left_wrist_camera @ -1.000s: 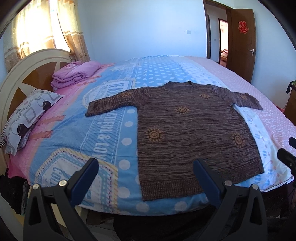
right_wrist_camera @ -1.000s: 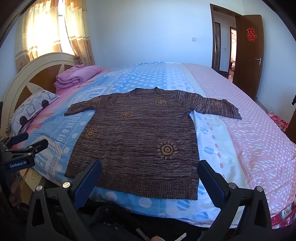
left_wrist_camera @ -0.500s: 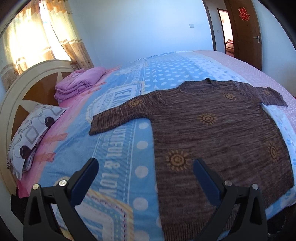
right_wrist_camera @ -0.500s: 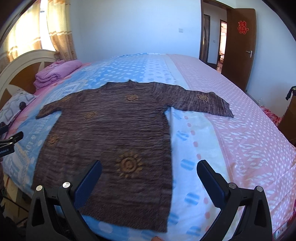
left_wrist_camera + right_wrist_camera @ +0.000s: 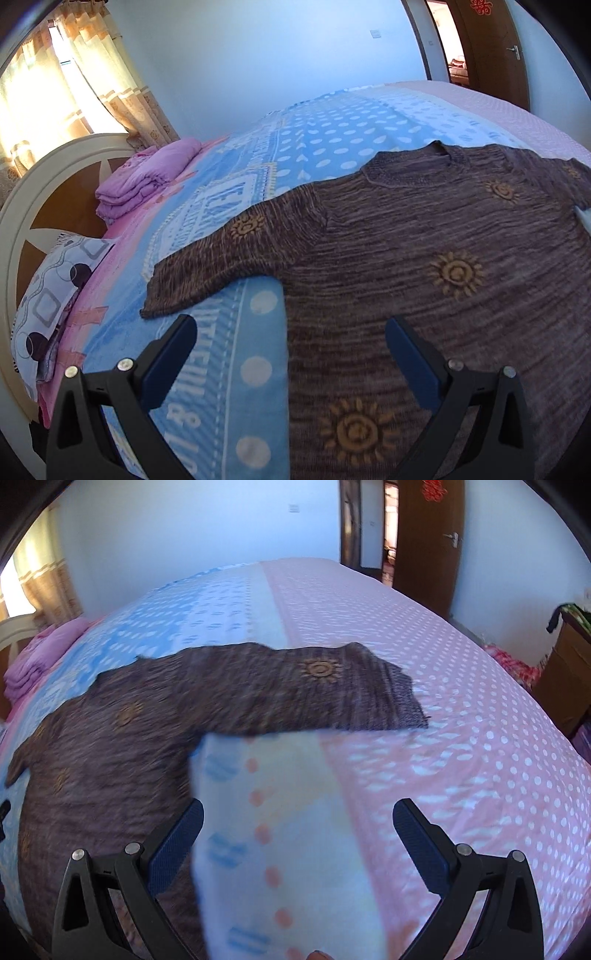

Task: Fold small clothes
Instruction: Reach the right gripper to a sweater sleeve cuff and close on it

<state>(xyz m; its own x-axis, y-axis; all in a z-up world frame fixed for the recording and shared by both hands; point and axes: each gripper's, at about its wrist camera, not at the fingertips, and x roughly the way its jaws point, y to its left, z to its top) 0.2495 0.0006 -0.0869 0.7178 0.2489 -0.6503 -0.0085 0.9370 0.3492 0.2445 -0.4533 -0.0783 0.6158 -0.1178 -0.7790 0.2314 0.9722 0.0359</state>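
A brown knit sweater (image 5: 424,266) with orange sun patterns lies flat on the bed, sleeves spread to both sides. My left gripper (image 5: 291,347) hovers open over the sweater's left side edge, below its left sleeve (image 5: 221,254). In the right wrist view the same sweater (image 5: 122,746) fills the left, with its right sleeve (image 5: 332,690) stretched out on the pink sheet. My right gripper (image 5: 297,830) is open over the bedspread beside the sweater's right edge, below that sleeve. Nothing sits between either pair of fingers.
The bedspread (image 5: 258,177) is blue with dots and turns pink (image 5: 461,709) on the right. A folded purple pile (image 5: 144,181) and a patterned pillow (image 5: 51,295) lie by the white headboard (image 5: 44,184). A brown door (image 5: 428,546) stands beyond the bed.
Both grippers have moved forward and down from the bed's edge towards the sweater's sleeves, left towards the left sleeve, right towards the right sleeve. The sweater has not moved.
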